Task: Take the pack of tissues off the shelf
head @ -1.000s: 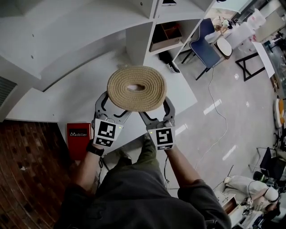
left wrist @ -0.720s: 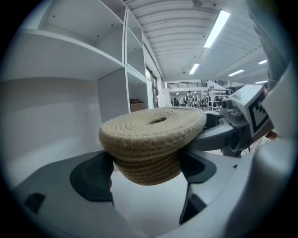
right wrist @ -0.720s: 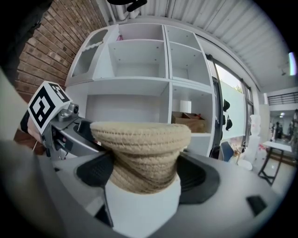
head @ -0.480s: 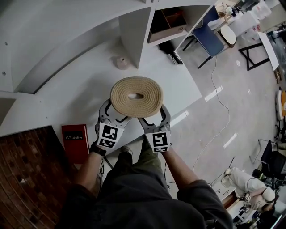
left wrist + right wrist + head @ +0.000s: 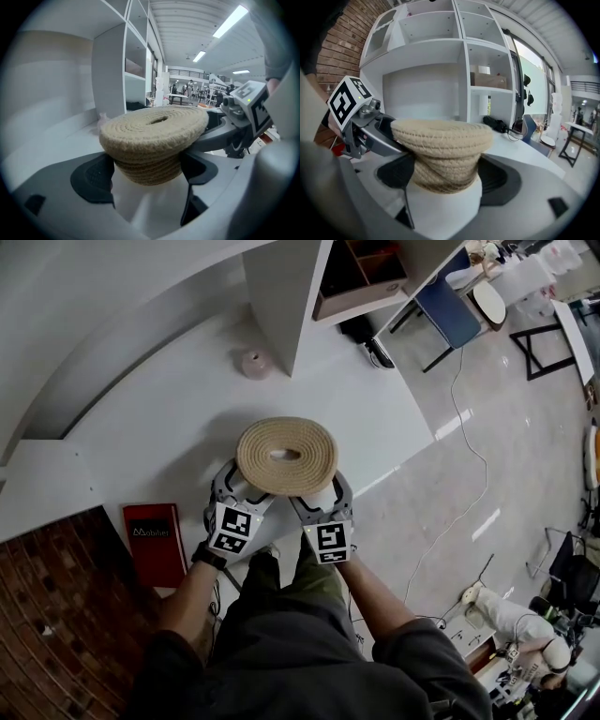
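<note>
Head view: left gripper [image 5: 246, 484] and right gripper [image 5: 323, 491] are both clamping the pack of tissues [image 5: 286, 451] above the counter [image 5: 159, 432]; uneven squeezing risks it slipping down.

Rope all over this round tissue holder [image 5: 287, 454]: coarse tan cord, coiled and stitched, thoroughly matt and rough-looking. On the left gripper [image 5: 146, 174] the dark pads [image 5: 93, 176] carry a fine gridded texture and sit in smooth grey plastic. The right gripper [image 5: 445, 176] has the same matt plastic. The marker cubes [image 5: 330, 542] are flat black-and-white print, no shine at all. Behind, the shelf unit [image 5: 440, 89] is smooth white board, satin at most. The floor [image 5: 469, 465] is glossy, throwing back bright streaks of light. The brick wall [image 5: 56, 615] is rough and dull, the red book [image 5: 153, 542] smooth-covered, and the trousers [image 5: 300, 624] soft olive cloth.
</note>
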Demonstrator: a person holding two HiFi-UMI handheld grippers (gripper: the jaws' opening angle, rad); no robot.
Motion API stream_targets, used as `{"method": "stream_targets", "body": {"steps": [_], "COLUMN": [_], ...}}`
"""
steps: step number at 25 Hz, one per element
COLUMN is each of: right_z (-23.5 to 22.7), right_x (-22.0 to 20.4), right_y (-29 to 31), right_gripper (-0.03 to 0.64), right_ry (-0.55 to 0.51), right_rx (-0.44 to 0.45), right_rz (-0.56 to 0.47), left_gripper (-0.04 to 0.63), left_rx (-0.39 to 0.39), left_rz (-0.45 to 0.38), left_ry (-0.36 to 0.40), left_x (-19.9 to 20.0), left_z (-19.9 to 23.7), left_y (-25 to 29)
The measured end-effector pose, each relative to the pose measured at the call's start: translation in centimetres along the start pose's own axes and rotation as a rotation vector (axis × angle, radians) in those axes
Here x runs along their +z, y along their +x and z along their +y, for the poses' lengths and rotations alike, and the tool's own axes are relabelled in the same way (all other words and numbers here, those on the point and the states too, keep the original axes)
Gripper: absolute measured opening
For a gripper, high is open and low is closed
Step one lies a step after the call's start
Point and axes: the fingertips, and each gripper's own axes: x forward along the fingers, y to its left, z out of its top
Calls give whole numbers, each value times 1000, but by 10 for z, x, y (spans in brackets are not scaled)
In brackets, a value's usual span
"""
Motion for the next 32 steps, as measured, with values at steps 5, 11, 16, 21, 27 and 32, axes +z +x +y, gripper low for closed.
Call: {"method": "stream_targets", "body": {"steps": [5, 11, 16, 21, 27, 32], "right_z": [2, 6, 7, 4, 2, -4], "right_x": [-23, -44, -53, -54, -54, -50], "right_y": [10, 14, 15, 15, 7, -12], "right_gripper": [426, 426, 426, 426, 426, 426], "right_ry": [16, -17, -42, -43, -41, -43], "right_rx": [5, 3, 6, 4, 12, 0], "right_rz": [36, 67, 82, 91, 111, 129], "left_gripper": [434, 435, 436, 436, 435, 434], "left_rx": [-8, 1, -1, -3, -2, -5], "left_rz": [41, 90, 113, 125, 140, 145], "left_ry": [-6, 30, 70, 74, 57, 50], "left_x": [-19, -40, -50, -51, -51, -51], "left_z": [-2, -3, -4, -3, 0, 1], "left_y": [13, 21, 24, 24, 14, -8]}}
